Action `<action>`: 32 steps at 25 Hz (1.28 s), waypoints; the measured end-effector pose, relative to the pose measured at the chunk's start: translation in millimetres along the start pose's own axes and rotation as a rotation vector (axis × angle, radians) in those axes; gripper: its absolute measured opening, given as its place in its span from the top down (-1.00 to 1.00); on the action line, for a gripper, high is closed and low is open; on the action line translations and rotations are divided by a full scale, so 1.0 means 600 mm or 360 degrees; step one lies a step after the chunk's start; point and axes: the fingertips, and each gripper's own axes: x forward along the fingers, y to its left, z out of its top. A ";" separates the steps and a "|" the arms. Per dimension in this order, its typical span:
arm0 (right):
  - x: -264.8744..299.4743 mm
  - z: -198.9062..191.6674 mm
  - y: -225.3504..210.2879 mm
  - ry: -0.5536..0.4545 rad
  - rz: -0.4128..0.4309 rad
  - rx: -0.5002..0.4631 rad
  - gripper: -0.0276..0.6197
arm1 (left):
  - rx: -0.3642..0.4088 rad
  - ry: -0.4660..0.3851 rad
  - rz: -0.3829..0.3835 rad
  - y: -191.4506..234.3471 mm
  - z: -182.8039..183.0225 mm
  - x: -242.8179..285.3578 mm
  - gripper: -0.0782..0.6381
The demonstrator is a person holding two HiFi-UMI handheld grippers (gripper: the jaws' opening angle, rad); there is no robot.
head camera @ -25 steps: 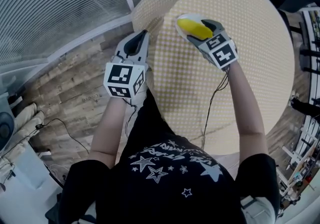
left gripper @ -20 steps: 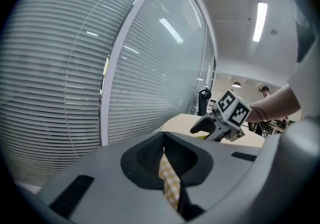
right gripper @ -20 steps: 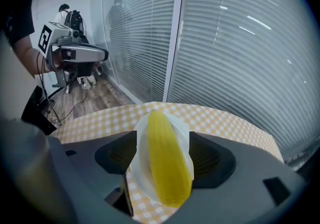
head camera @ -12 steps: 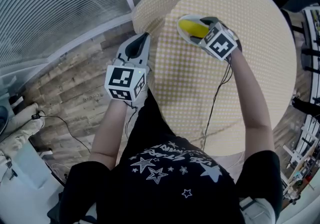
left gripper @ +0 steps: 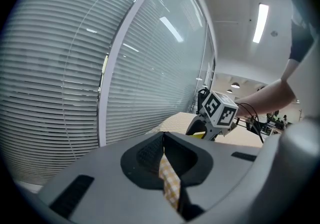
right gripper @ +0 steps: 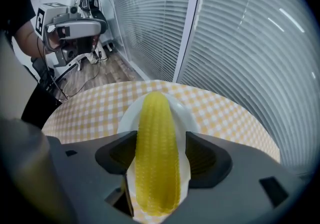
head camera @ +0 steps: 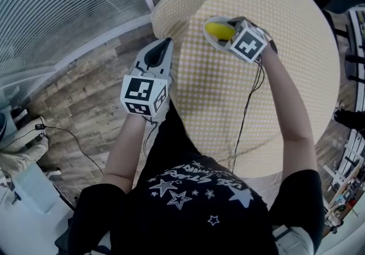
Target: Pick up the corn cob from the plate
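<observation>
At my far left runs a glass wall with blinds (head camera: 68,8), and below it a wood floor (head camera: 85,105). My left gripper (head camera: 162,47) hangs over that floor, just beside the left edge of the round table (head camera: 285,48), with its marker cube (head camera: 142,94) nearest my body. In the left gripper view its fingers (left gripper: 150,154) are pressed together at the tips with nothing between them. Only a thin slit lower down lets a strip of the checked cloth show through.

The table wears a yellow-and-white checked cloth. On its near-left part sits a white plate (right gripper: 186,114), and the corn cob (right gripper: 156,153) lies lengthwise along it, its tip pointing away from me in the right gripper view.

My right gripper (head camera: 223,32) is down over the plate with its fingers spread to either side of the cob, about its middle. The left finger (right gripper: 122,154) sits right at the cob's side. Between the cob and the right finger (right gripper: 207,157) a sliver of white plate shows, so the grip is not closed on it. I cannot tell whether the cob is touching the plate or just above it. A black cable (head camera: 246,111) trails from this gripper back across the cloth toward me.
</observation>
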 end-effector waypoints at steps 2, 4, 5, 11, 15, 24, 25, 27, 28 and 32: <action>0.002 -0.002 0.003 0.0030 0.0061 0.0032 0.00 | 0.0000 -0.0002 0.0001 0.000 0.000 -0.002 0.76; 0.004 0.003 0.007 0.0023 0.0130 0.0063 0.00 | -0.0002 -0.0001 0.0004 0.001 -0.001 -0.002 0.76; 0.005 0.007 0.008 0.0013 0.0154 0.0069 0.00 | -0.0004 0.0000 0.0005 0.001 -0.002 -0.002 0.76; 0.008 0.007 0.011 0.0042 0.0181 0.0059 0.00 | -0.0010 0.0004 0.0007 0.004 -0.008 -0.005 0.76; 0.006 0.007 0.014 0.0033 0.0192 0.0028 0.09 | -0.0008 0.0008 0.0005 -0.002 -0.009 -0.004 0.76; 0.003 0.010 0.013 -0.0001 0.0180 0.0032 0.11 | -0.0003 0.0009 0.0008 -0.013 -0.007 -0.018 0.76; 0.003 0.008 0.013 -0.0002 0.0177 0.0038 0.11 | -0.0001 0.0007 0.0010 -0.015 -0.007 -0.020 0.76; 0.004 0.004 0.012 0.0001 0.0164 0.0051 0.11 | 0.0003 0.0003 0.0018 -0.016 -0.008 -0.026 0.76; 0.005 0.003 0.012 -0.0001 0.0153 0.0058 0.11 | 0.0005 0.0002 0.0025 -0.016 -0.009 -0.029 0.76; 0.000 0.001 0.014 -0.0015 0.0103 0.0125 0.12 | 0.0003 0.0002 0.0044 -0.016 -0.012 -0.043 0.76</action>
